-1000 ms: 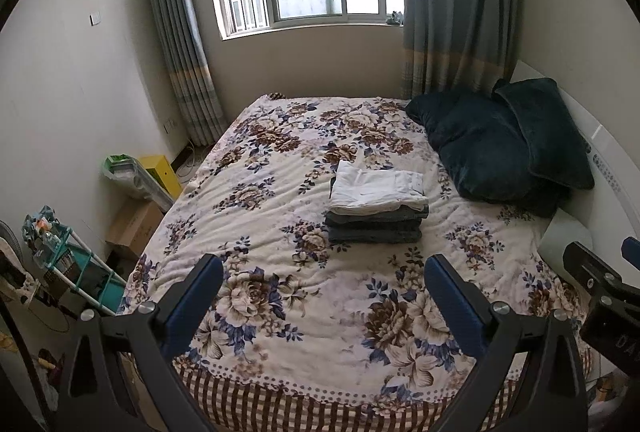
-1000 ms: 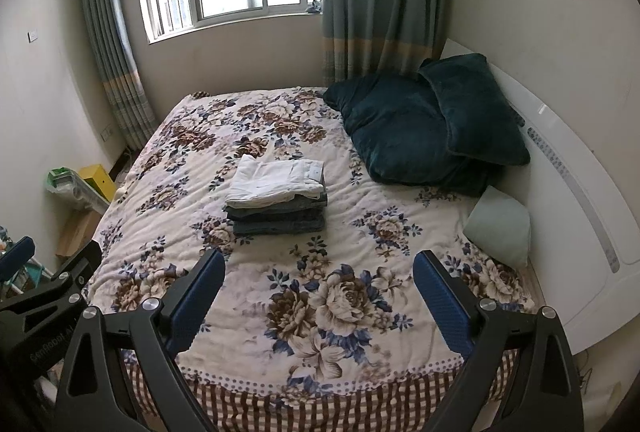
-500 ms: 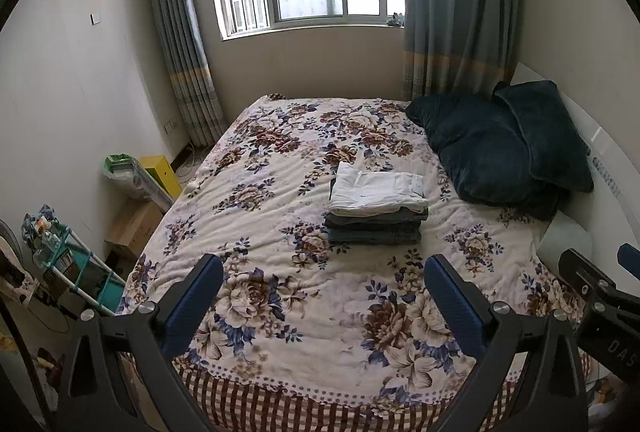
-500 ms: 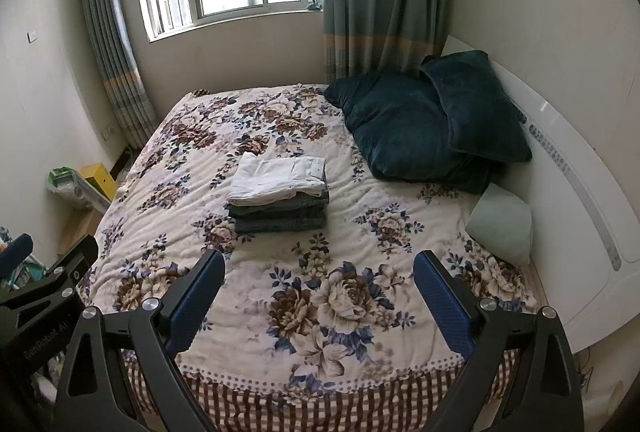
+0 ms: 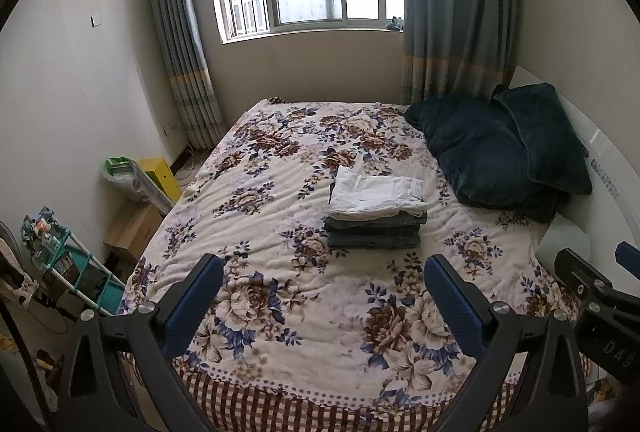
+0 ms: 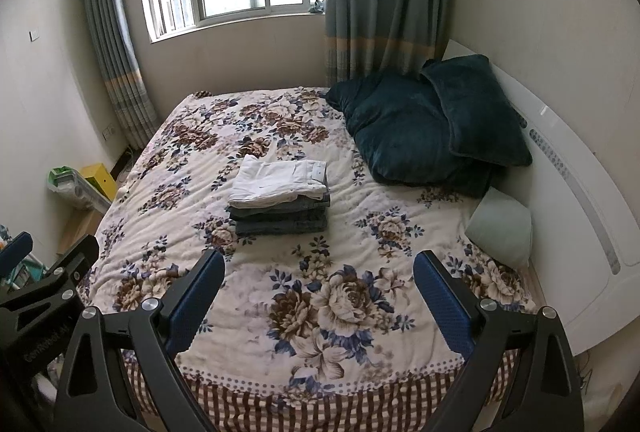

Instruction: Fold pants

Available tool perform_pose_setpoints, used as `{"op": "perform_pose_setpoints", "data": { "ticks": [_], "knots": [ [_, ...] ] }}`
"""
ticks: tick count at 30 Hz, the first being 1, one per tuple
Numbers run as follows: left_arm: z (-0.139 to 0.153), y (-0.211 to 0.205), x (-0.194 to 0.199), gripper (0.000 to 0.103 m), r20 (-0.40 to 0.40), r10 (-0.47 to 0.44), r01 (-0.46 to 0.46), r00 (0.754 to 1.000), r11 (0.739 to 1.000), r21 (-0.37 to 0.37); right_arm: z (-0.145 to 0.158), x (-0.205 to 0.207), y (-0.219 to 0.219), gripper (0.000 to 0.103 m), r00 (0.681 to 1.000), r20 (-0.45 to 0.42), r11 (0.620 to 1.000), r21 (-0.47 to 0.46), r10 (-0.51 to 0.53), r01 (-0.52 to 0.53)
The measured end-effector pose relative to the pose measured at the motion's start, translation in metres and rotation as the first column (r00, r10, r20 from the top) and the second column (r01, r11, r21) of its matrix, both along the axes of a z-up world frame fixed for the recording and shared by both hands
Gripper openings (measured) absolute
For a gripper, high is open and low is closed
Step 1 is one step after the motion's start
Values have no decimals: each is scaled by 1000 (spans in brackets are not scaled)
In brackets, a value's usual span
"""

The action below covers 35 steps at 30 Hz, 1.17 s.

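The bed (image 5: 280, 312) fills most of both views, its floral blanket spread flat, which gives a broad, soft surface for laying garments out. Against the white headboard (image 6: 568, 167) lie two dark teal pillows (image 6: 420, 127) and a small pale cushion (image 6: 502, 228), pushed to that side so the middle stays free. Near the centre sits a neat stack of folded pants (image 5: 376, 211): a white pair on top of several grey and dark ones, edges roughly squared, apparently gathered there as finished work. No unfolded pants are visible on the blanket, so the folding looks done or between items. The left gripper (image 5: 324, 284) hangs above the foot end of the bed, its blue-padded fingers (image 5: 200, 296) spread wide and holding nothing; the right gripper (image 6: 318, 282) is beside it, likewise spread and empty. Both are well apart from the stack, aimed toward it, seemingly held back at rest.
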<state>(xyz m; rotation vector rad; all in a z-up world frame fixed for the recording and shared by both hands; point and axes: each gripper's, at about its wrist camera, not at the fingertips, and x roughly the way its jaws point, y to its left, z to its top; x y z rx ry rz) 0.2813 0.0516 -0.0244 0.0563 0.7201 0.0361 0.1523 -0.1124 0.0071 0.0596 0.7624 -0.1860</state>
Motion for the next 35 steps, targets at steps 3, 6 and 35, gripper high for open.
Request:
{"op": "perform_pose_setpoints", "data": {
  "ticks": [3,6,35],
  "knots": [
    [1,-2,1,103,4,1,-1,1000,1000,2,1,1,0,98,1000,-1,1000,3,2,-2],
    [2,-3,1,103,7,1,-1,1000,1000,4,1,2,0,98,1000,0,1000,2,2,-2],
    [9,-12,0,103,36,22,-23,999,1000,19,10,7,-5,101,1000,2,1000,6,-9,9]
  ]
}}
